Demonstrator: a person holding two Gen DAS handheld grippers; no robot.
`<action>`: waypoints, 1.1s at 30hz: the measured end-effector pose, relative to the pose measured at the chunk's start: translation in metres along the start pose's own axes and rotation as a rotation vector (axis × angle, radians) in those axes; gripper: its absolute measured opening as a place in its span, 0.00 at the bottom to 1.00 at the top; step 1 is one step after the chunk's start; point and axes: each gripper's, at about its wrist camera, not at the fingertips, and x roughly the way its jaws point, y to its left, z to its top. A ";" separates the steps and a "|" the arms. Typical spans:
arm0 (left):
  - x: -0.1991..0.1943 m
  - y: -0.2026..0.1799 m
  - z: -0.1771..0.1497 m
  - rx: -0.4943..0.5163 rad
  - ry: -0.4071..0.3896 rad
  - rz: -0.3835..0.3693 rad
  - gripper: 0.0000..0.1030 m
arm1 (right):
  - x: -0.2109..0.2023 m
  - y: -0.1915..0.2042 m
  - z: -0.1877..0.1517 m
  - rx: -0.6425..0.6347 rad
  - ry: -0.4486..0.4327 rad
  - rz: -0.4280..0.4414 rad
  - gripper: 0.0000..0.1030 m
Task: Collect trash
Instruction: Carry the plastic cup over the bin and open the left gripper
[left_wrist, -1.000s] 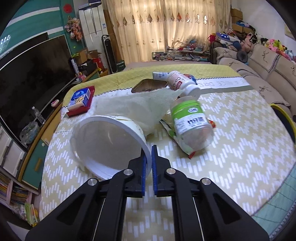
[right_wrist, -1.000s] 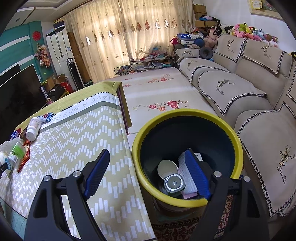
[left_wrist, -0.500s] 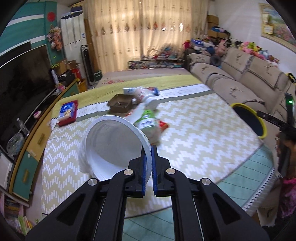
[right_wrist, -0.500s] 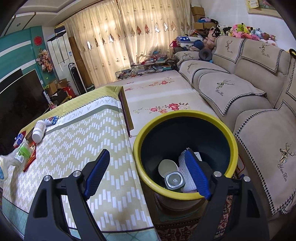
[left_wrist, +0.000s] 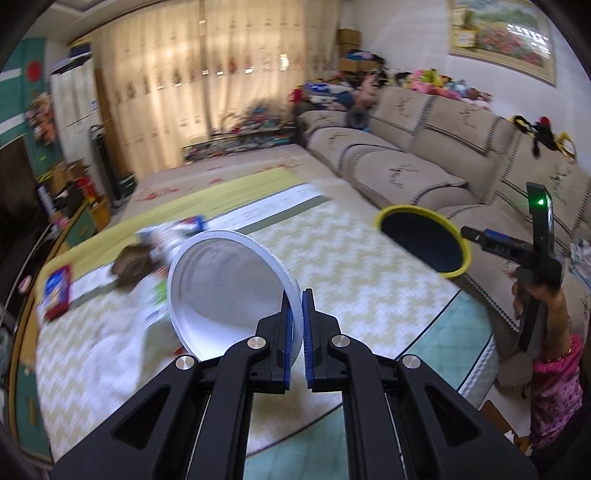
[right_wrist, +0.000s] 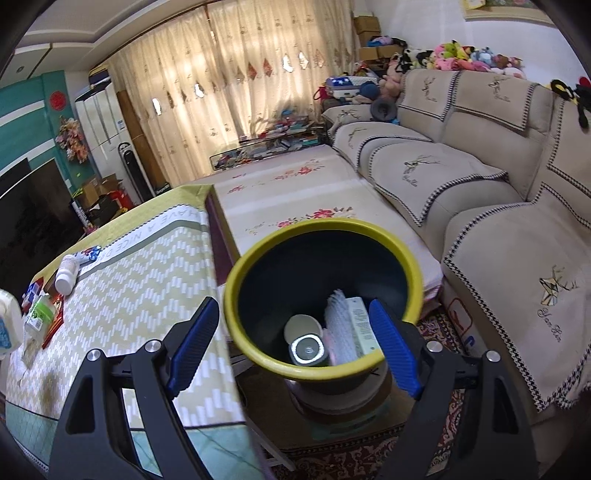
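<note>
My left gripper (left_wrist: 297, 306) is shut on the rim of a white paper bowl (left_wrist: 225, 280), which hangs tilted above the table with its mouth towards me. The yellow-rimmed bin (left_wrist: 384, 218) stands beyond the table's right edge. My right gripper (right_wrist: 295, 343) hovers open over the near rim of that bin (right_wrist: 321, 225) and holds nothing. Inside the bin lie a metal can (right_wrist: 308, 349), a white round lid (right_wrist: 303, 325) and a white box (right_wrist: 360, 325). A white bottle (right_wrist: 66, 275) and a green-labelled bottle (right_wrist: 38, 314) lie on the table.
The table (right_wrist: 122, 280) wears a yellow zigzag cloth. On it lie a red and blue pack (left_wrist: 55, 291), a brown tray (left_wrist: 129, 264) and a white tissue (left_wrist: 122, 343), all blurred. A beige sofa (right_wrist: 498, 206) runs behind the bin. A person's hand (left_wrist: 532, 295) holds the right tool.
The left gripper has lifted the bowl off the table and swung right, bringing the bin into view; the tissue stayed behind. The right gripper has drifted slightly, still open over the bin.
</note>
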 end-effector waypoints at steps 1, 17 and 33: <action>0.007 -0.006 0.007 0.011 0.000 -0.019 0.06 | -0.001 -0.005 -0.001 0.008 -0.001 -0.007 0.77; 0.161 -0.155 0.110 0.243 0.081 -0.231 0.06 | -0.007 -0.073 -0.014 0.121 0.003 -0.094 0.79; 0.283 -0.237 0.121 0.256 0.230 -0.256 0.49 | 0.004 -0.101 -0.029 0.184 0.053 -0.114 0.79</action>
